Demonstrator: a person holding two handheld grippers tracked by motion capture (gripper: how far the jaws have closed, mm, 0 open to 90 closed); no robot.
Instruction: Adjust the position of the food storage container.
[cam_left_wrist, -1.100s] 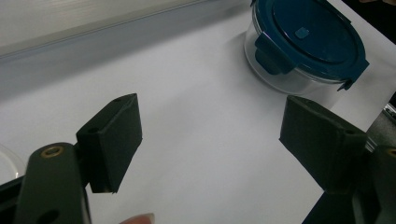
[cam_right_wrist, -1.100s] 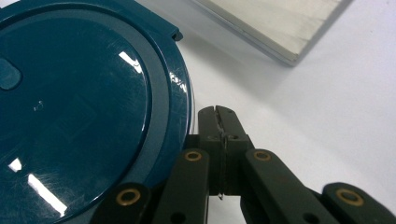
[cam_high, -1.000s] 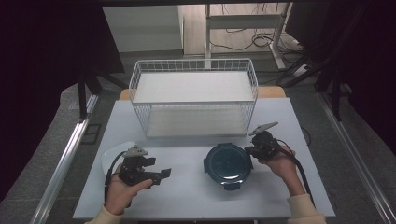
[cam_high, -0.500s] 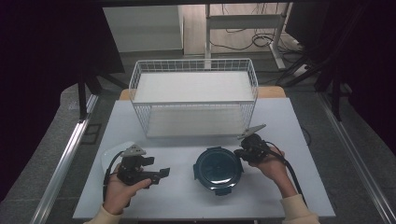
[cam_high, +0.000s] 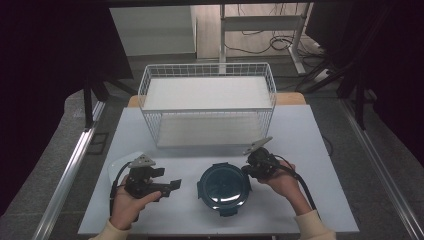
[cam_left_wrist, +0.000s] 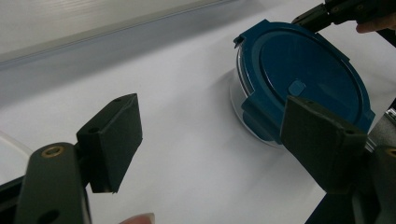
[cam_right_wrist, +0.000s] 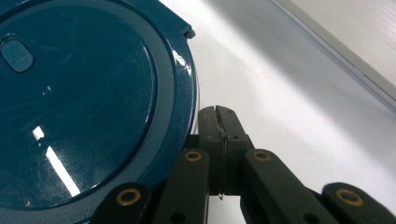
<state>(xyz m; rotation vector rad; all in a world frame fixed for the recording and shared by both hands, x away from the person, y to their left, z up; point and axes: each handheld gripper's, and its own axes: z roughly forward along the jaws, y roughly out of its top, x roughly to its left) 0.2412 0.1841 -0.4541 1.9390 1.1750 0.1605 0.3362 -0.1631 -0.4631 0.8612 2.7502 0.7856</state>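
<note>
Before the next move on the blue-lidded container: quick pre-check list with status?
1. Right gripper shut, tips against the lid's rim: ok.
2. Right jaws clamped on a lid tab: cannot tell.
3. Left gripper open, holding nothing: ok.
4. Blue lid seated on the container: ok.
5. Container flat on the table: ok.
6. Wire basket stands apart behind the container: ok.

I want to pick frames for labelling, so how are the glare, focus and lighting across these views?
High view: dark surroundings, table evenly lit, faint sheen on the blue lid. Left gripper view: its near jaws look soft, the lid sharper. Right gripper view: bright streaks of glare on the lid, with a shadow band across the table.
</note>
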